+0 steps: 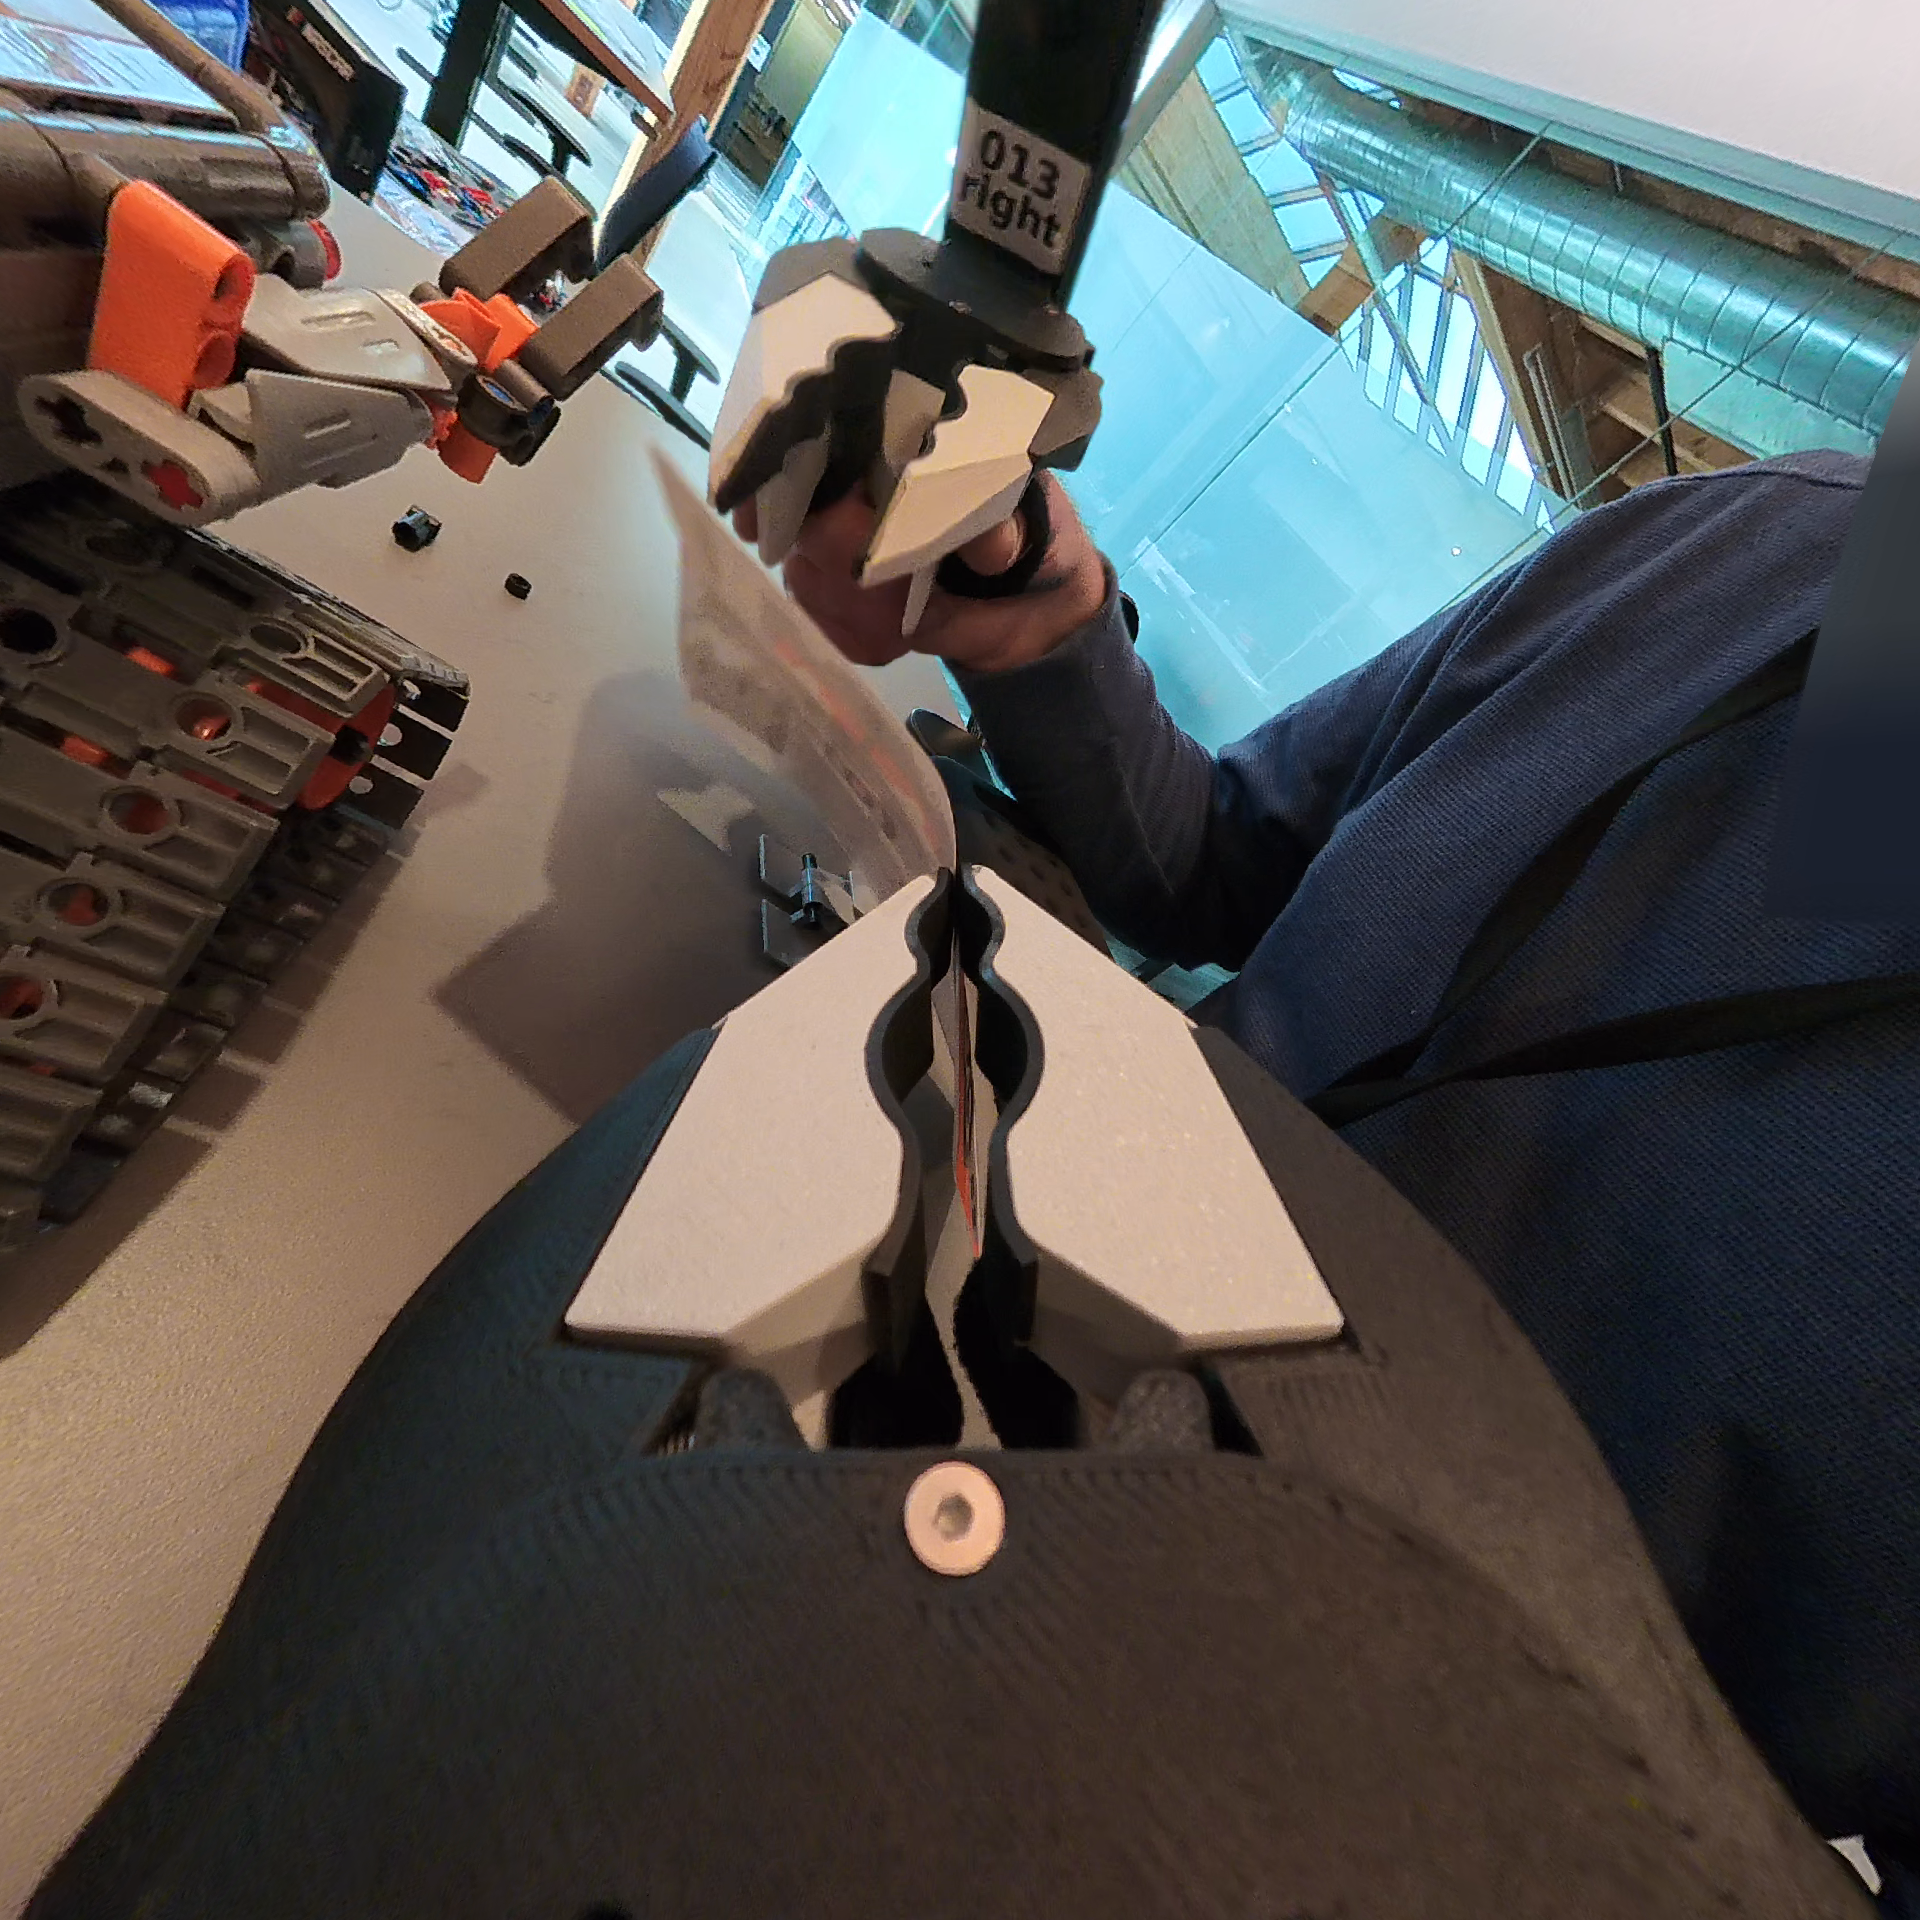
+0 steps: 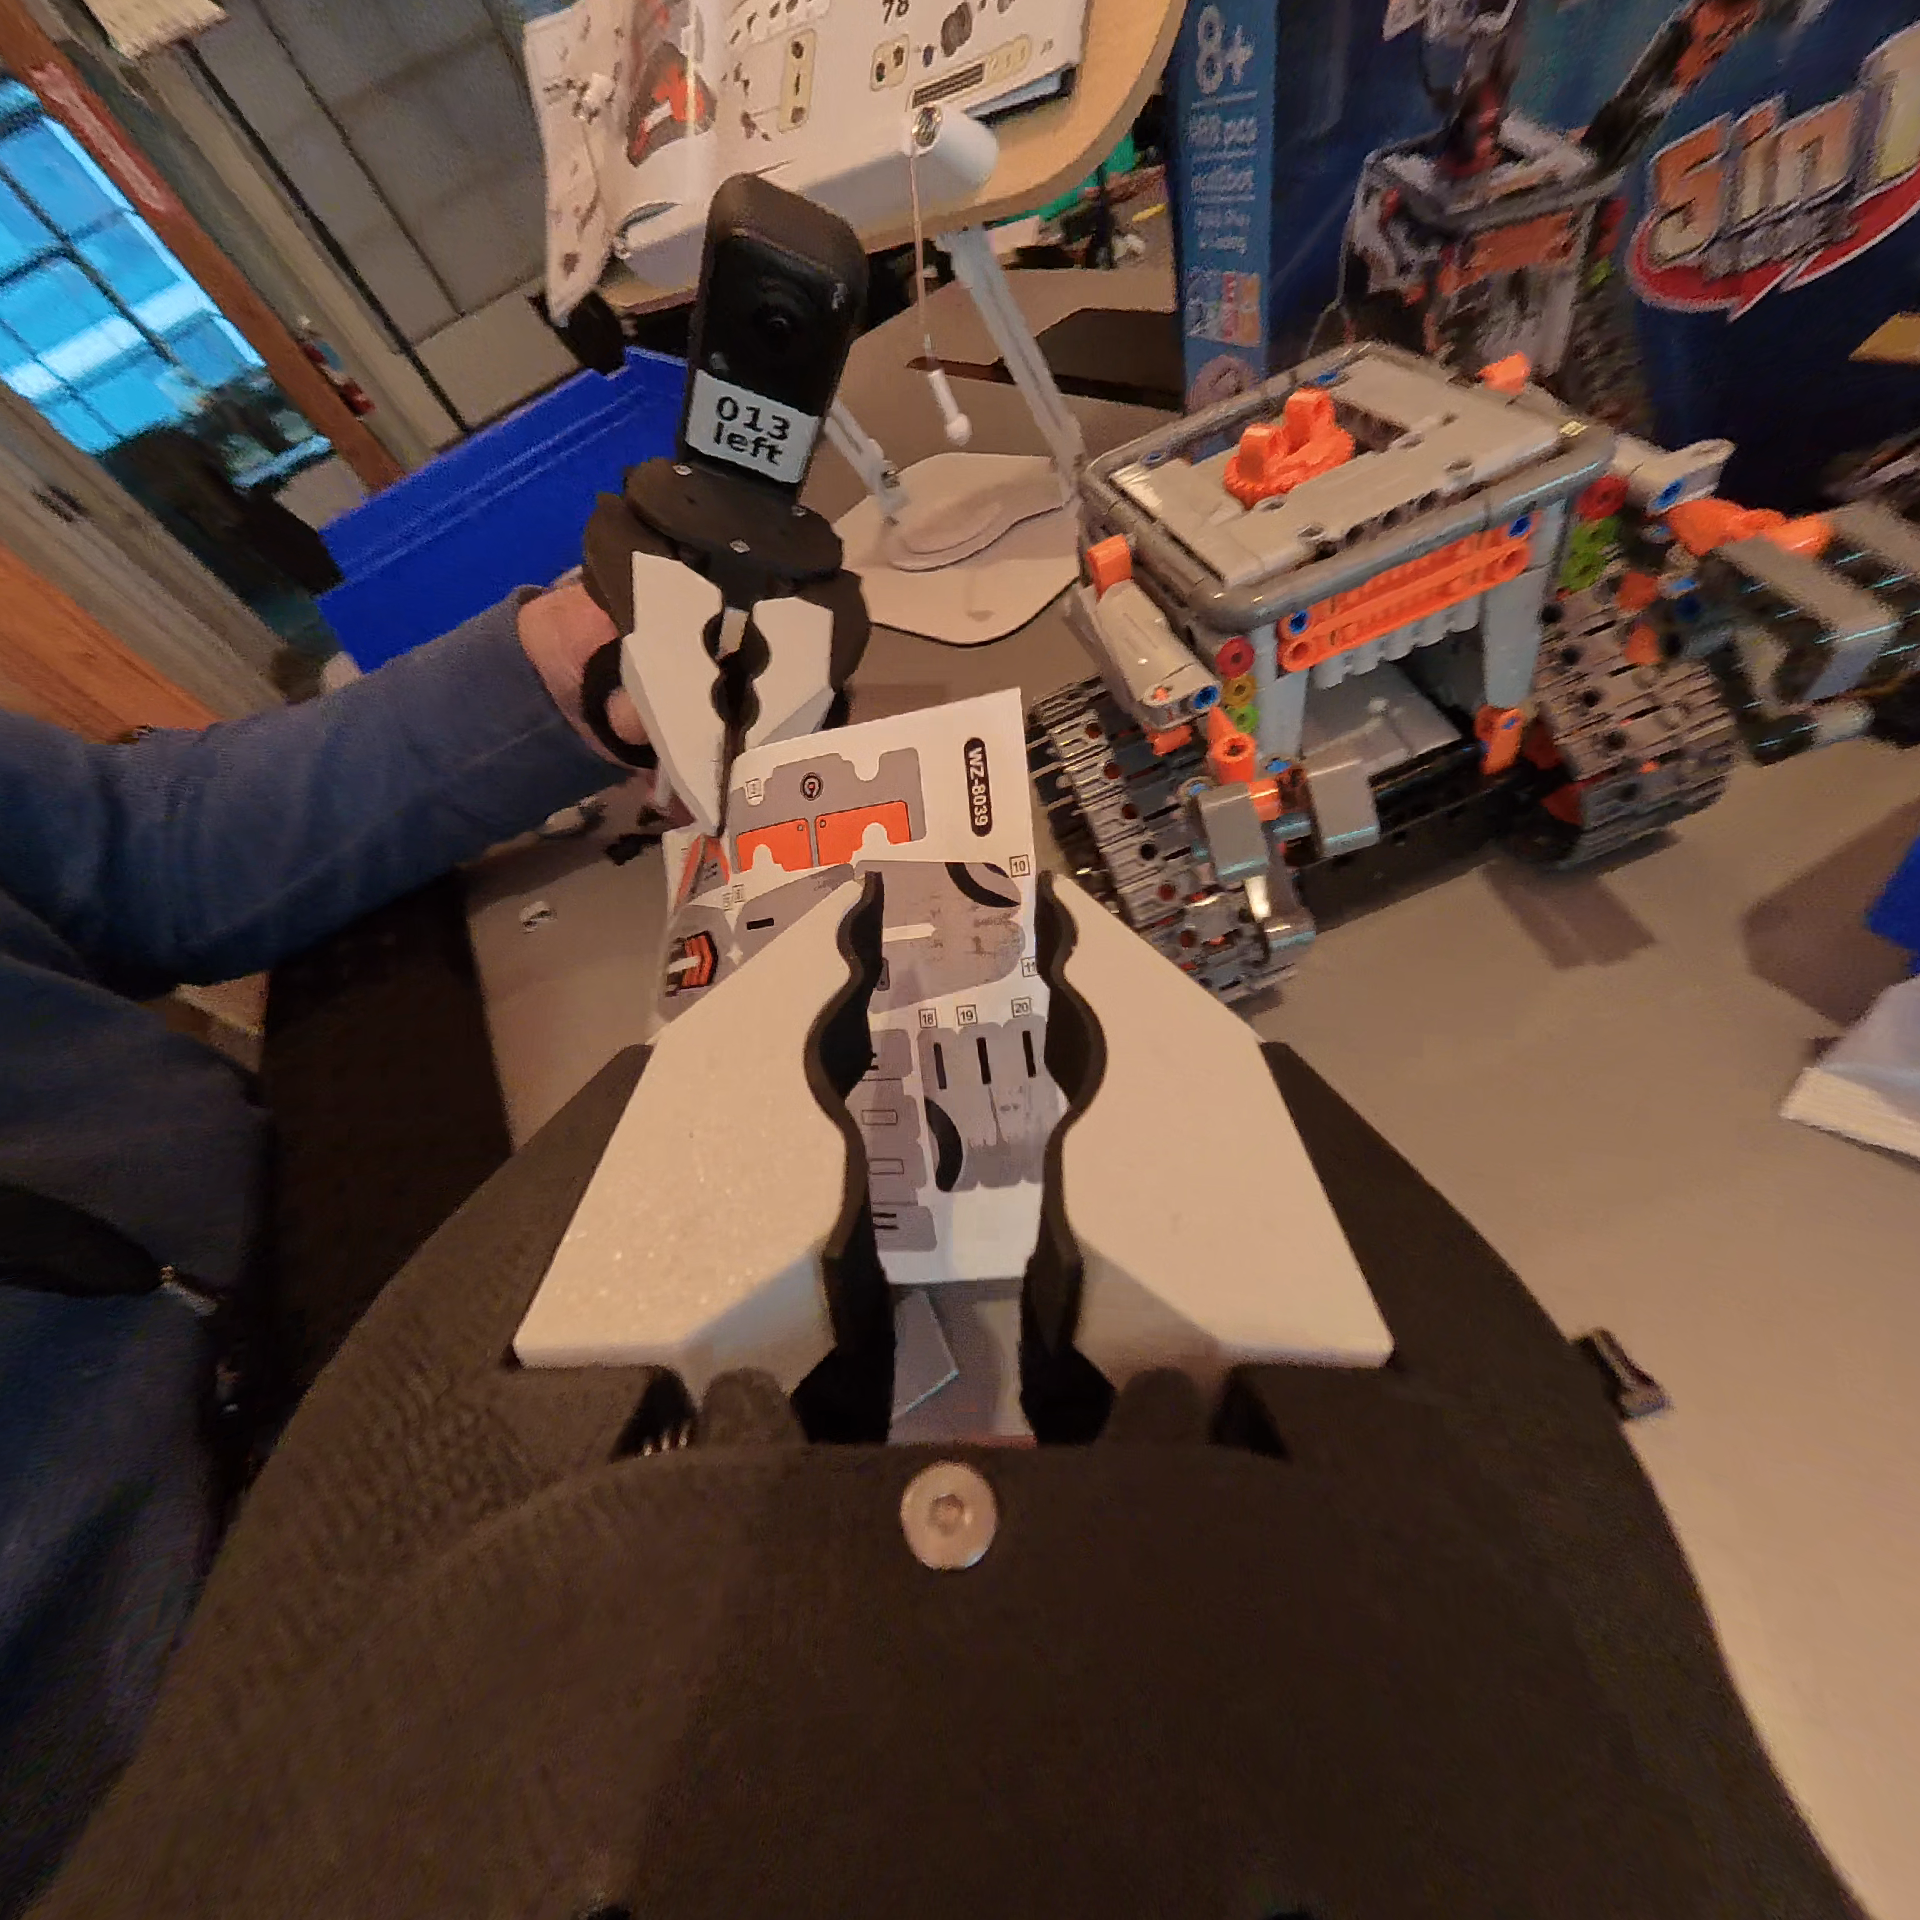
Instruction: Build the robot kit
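The left gripper (image 1: 954, 883) is clamped on the edge of a sticker sheet (image 2: 883, 831), its fingers pressed together with the sheet caught between them and held up off the grey table (image 1: 260, 1299). The right gripper (image 2: 951, 894) has its fingers apart, and the sheet shows in the gap between them, just past the tips; whether they touch it cannot be told. A tracked toy robot (image 2: 1351, 644) of grey and orange bricks stands on the table just beside the sheet.

Soft daylight, seemingly from the windows (image 1: 1351, 436), strong wide-angle edge warping, motion blur on far objects.
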The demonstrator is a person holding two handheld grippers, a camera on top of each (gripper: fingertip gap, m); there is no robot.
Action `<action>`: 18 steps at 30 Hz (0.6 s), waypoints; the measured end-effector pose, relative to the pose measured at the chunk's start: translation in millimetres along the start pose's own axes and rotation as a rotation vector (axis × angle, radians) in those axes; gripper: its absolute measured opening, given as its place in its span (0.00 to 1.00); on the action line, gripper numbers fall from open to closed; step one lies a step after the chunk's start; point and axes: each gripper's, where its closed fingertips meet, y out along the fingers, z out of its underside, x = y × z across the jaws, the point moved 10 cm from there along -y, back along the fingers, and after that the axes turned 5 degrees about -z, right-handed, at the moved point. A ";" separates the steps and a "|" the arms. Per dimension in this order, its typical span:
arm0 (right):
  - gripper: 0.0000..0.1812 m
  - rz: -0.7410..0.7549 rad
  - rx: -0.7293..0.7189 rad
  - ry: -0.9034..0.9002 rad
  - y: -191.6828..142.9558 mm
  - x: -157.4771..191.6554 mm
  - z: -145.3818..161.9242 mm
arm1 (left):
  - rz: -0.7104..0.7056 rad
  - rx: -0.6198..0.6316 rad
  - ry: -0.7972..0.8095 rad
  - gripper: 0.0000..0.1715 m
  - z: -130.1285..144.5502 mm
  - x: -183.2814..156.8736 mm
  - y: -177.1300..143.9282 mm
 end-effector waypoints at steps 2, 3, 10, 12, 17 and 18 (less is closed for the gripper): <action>0.15 0.073 0.013 -0.056 -6.8 2.8 -3.6 | -0.004 -0.002 -0.001 0.00 0.2 0.7 -0.3; 0.15 0.104 0.014 -0.086 -9.8 4.6 -5.3 | -0.006 -0.003 -0.003 0.00 0.3 1.1 -0.4; 0.14 0.137 0.007 -0.251 -7.0 26.7 -11.4 | -0.004 -0.005 -0.007 0.00 0.6 2.3 1.9; 0.14 0.120 0.008 -0.277 -1.0 32.6 -10.0 | -0.004 -0.007 -0.011 0.00 0.8 3.0 1.8; 0.15 0.079 0.021 -0.273 17.5 37.0 1.8 | -0.008 -0.014 -0.012 0.00 0.8 3.1 1.8; 0.15 0.064 0.034 -0.269 21.0 37.8 4.4 | -0.014 -0.011 -0.010 0.00 1.0 3.1 1.9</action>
